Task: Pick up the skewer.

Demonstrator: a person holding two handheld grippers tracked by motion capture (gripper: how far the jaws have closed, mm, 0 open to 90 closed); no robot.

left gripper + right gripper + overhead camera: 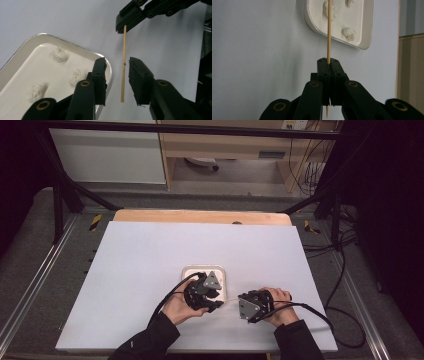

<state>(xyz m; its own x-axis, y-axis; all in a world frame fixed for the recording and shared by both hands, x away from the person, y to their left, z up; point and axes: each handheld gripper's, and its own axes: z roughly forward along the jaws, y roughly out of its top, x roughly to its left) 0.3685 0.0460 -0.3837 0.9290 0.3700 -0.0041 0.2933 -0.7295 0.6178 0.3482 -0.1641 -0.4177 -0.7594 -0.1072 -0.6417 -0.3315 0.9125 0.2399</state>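
A thin wooden stick (pixel 123 62) runs between my two grippers above the white table. My right gripper (pixel 328 61) is shut on one end of the stick (pixel 328 32), which points toward a white tray (pixel 308 17). My left gripper (pixel 116 72) stands open around the stick's other end, with a gap on both sides of the stick. The right gripper's jaws (pixel 125 25) pinch the far end in the left gripper view. From above, the left gripper (pixel 216 305) and right gripper (pixel 241 300) face each other just in front of the tray (pixel 187 270).
The tray (pixel 25 45) holds several small white lumps (pixel 59 53), (pixel 349 33). A white board (pixel 140 255) covers the table, with a wooden strip (pixel 200 216) along its far edge. Cables trail from both grippers toward the person's sleeves.
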